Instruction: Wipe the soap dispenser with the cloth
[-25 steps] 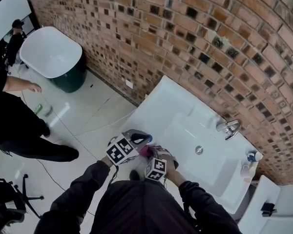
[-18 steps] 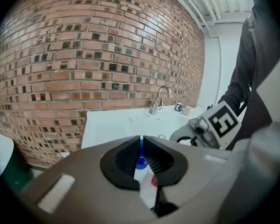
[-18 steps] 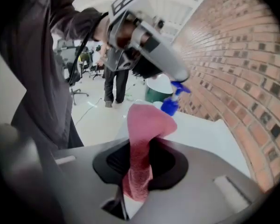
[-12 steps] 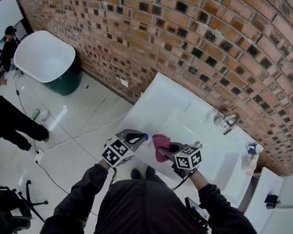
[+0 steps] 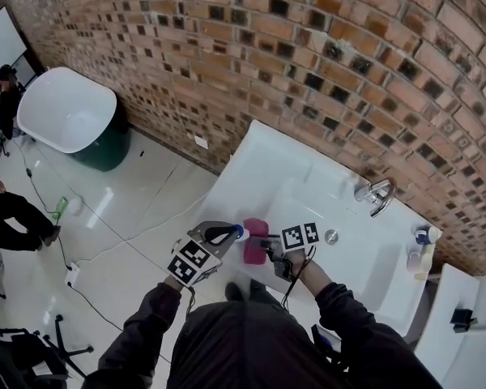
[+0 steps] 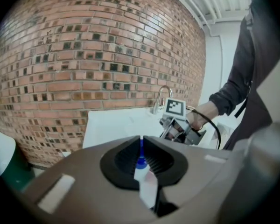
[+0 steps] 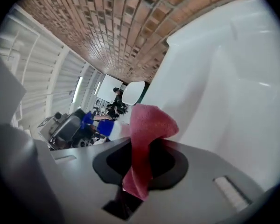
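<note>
My left gripper [image 5: 229,234] is shut on a small white soap dispenser with a blue nozzle [image 5: 238,232], held out over the sink's front left edge. In the left gripper view the dispenser [image 6: 142,168] stands pinched between the black pads, nozzle up. My right gripper [image 5: 265,247] is shut on a pink cloth [image 5: 253,240], which hangs just right of the nozzle; whether it touches I cannot tell. In the right gripper view the cloth [image 7: 147,134] bulges up out of the jaws, with the dispenser [image 7: 111,128] just beyond it to the left.
A white sink [image 5: 308,189] runs along the brick wall, with a chrome faucet [image 5: 376,194] and a drain [image 5: 330,236]. Other bottles [image 5: 422,248] stand at its right end. A white tub on a dark green base [image 5: 69,110] and a person [image 5: 12,209] are at left; cables lie on the floor.
My right gripper has pulled the cloth off the dispenser, swung right and up, and rolled so its marker cube faces up. The left gripper has kept still with the dispenser.
</note>
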